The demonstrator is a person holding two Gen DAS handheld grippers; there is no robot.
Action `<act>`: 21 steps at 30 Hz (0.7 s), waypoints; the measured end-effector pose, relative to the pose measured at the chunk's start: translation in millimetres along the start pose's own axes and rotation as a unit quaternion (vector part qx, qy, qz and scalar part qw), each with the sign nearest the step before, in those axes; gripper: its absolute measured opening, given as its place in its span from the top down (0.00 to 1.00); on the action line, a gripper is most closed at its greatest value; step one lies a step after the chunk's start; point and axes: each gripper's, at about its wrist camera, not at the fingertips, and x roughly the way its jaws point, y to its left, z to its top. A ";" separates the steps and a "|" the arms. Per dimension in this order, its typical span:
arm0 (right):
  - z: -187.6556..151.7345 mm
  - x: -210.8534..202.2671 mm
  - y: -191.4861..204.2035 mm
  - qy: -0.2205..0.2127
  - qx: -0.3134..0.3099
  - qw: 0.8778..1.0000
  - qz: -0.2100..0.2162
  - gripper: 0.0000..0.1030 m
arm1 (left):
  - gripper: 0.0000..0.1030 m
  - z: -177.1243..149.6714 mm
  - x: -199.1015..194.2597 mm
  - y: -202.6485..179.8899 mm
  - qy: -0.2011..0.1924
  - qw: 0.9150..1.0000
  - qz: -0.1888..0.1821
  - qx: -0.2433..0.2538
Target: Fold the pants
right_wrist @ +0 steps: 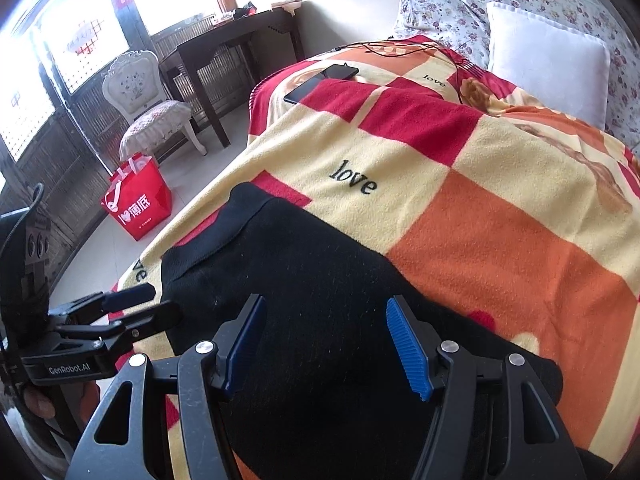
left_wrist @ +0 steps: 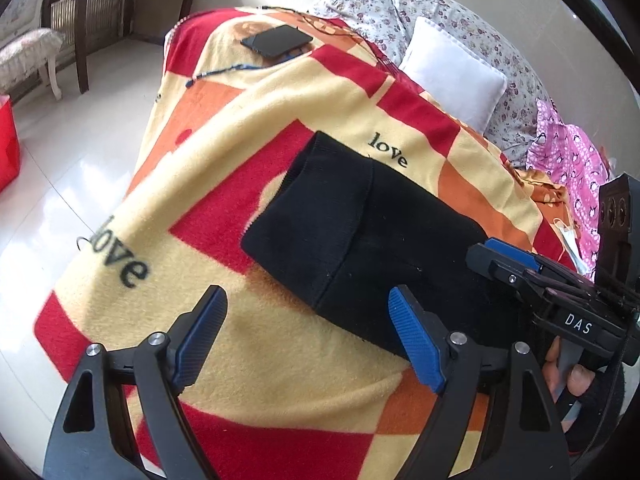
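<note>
While pants point(left_wrist: 360, 232) lie near blanket point(left_wrist: 280, 360) edge, both grippers' jaws spread

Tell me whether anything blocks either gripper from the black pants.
Nothing visible does. The right gripper hangs open over the pants; the left gripper is open beside their edge. The phone lies far up the blanket.

A checked "love" blanket point(left_wrist: 248, 128) is covering the bed, with black pants point(left_wrist: 360, 240) lying on it, a dark phone point(left_wrist: 277, 41) and a white pillow point(left_wrist: 454, 74) resting farther up.
</note>
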 end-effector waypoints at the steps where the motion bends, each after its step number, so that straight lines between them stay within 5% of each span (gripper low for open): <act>1: 0.5 2.4 -0.5 0.001 0.001 1.000 0.002 0.36 | 0.19 -0.3 2.7 0.6 0.005 1.000 -0.005 -0.004; 7: 3.8 31.9 1.5 0.027 -0.001 1.000 0.005 0.28 | 0.17 2.2 5.6 -0.3 -0.002 1.000 -0.003 -0.005; 14: 40.9 30.9 20.6 0.006 -0.034 0.999 0.013 0.28 | 0.17 13.8 12.2 1.5 -0.004 1.000 -0.001 -0.010; 21: 68.3 83.2 44.3 0.043 -0.066 0.996 0.040 0.28 | 0.13 17.7 15.1 3.4 -0.014 1.000 -0.012 -0.012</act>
